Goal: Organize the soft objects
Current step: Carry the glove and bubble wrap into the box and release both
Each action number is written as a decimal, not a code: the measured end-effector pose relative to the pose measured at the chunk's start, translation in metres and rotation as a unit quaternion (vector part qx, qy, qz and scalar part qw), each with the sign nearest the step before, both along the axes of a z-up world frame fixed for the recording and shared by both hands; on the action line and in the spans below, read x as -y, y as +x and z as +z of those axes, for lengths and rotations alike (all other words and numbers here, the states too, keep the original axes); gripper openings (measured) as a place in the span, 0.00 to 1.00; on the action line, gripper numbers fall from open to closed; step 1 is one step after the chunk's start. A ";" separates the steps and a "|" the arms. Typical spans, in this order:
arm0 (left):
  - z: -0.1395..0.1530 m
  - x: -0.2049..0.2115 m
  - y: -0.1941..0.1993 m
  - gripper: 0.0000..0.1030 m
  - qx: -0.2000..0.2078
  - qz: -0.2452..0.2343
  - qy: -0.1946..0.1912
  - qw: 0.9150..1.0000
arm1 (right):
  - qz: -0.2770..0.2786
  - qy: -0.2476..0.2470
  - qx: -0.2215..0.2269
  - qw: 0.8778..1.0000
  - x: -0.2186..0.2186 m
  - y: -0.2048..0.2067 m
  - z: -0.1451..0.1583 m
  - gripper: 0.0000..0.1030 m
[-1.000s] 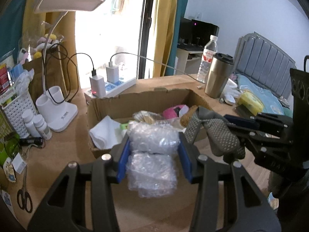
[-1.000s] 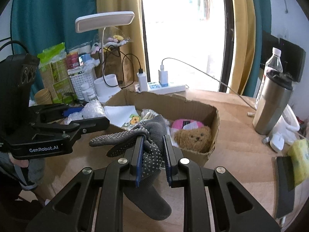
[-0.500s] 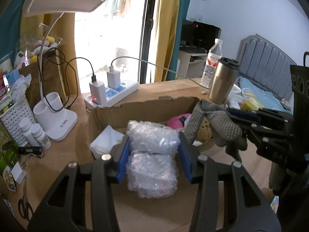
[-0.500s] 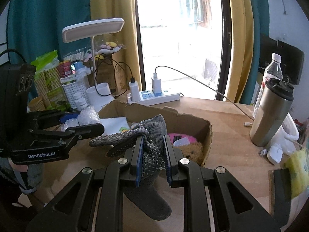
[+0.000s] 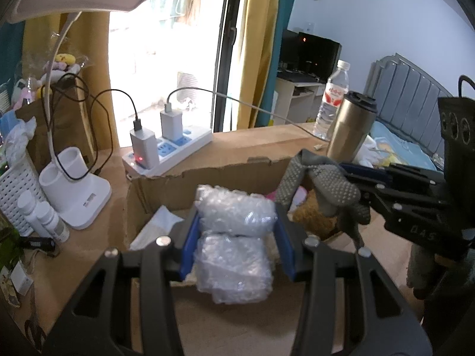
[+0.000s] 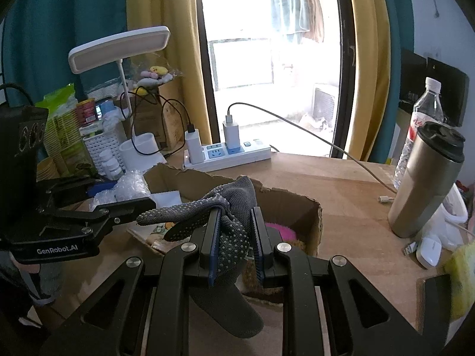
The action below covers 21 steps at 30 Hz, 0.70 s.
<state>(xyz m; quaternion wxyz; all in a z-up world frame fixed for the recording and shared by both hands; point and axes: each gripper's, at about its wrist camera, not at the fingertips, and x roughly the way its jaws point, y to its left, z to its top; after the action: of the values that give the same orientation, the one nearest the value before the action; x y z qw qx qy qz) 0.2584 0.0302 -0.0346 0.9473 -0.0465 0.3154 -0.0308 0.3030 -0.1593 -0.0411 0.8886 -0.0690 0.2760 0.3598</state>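
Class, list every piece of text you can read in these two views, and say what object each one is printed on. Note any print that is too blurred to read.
"GenRobot.AI": white lettering on the side of the left gripper, seen in the right wrist view.
Red label on the water bottle: print too blurred to read.
Grey mark on the white lamp base: too small to read.
Embossed letters on the right gripper body: not legible.

a home bedroom: a padded bed headboard (image 5: 415, 86), curtains (image 6: 166, 38) at a balcony door with hung laundry (image 6: 297, 9), and a cluttered wooden desk (image 6: 341, 184) with a desk lamp (image 6: 118, 49).
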 end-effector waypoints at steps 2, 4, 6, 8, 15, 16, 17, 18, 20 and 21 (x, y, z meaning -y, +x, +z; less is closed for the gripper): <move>-0.002 -0.001 0.005 0.46 -0.002 0.001 -0.002 1.000 | 0.001 0.000 -0.002 1.000 -0.003 0.005 -0.002 0.20; -0.005 -0.003 0.011 0.46 -0.004 0.002 -0.005 1.000 | 0.003 0.000 -0.005 1.000 -0.006 0.009 -0.004 0.20; -0.008 -0.005 0.016 0.46 -0.006 0.003 -0.007 1.000 | 0.004 -0.001 -0.009 1.000 -0.008 0.014 -0.007 0.20; -0.011 -0.007 0.019 0.46 -0.008 0.004 -0.008 1.000 | 0.005 -0.002 -0.012 1.000 -0.011 0.018 -0.009 0.20; -0.025 -0.013 0.031 0.46 -0.020 0.011 -0.010 1.000 | 0.007 -0.003 -0.025 1.000 -0.018 0.029 -0.018 0.21; -0.027 -0.014 0.032 0.46 -0.021 0.014 -0.010 1.000 | 0.007 -0.003 -0.027 1.000 -0.019 0.031 -0.020 0.21; -0.029 -0.015 0.034 0.46 -0.023 0.016 -0.011 1.000 | 0.008 -0.003 -0.030 1.000 -0.020 0.032 -0.021 0.21; -0.030 -0.016 0.035 0.46 -0.025 0.017 -0.011 0.999 | 0.009 -0.003 -0.032 0.999 -0.022 0.034 -0.022 0.21; -0.034 -0.018 0.038 0.46 -0.028 0.021 -0.010 0.999 | 0.010 -0.003 -0.036 0.999 -0.025 0.037 -0.025 0.21; -0.036 -0.019 0.039 0.46 -0.030 0.022 -0.011 0.999 | 0.010 -0.003 -0.038 0.999 -0.026 0.038 -0.027 0.21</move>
<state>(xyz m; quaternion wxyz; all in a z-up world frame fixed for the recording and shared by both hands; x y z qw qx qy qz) 0.2977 0.0488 -0.0709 0.9372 -0.0641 0.3426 -0.0123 0.3410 -0.1336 -0.0676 0.8735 -0.0608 0.3098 0.3705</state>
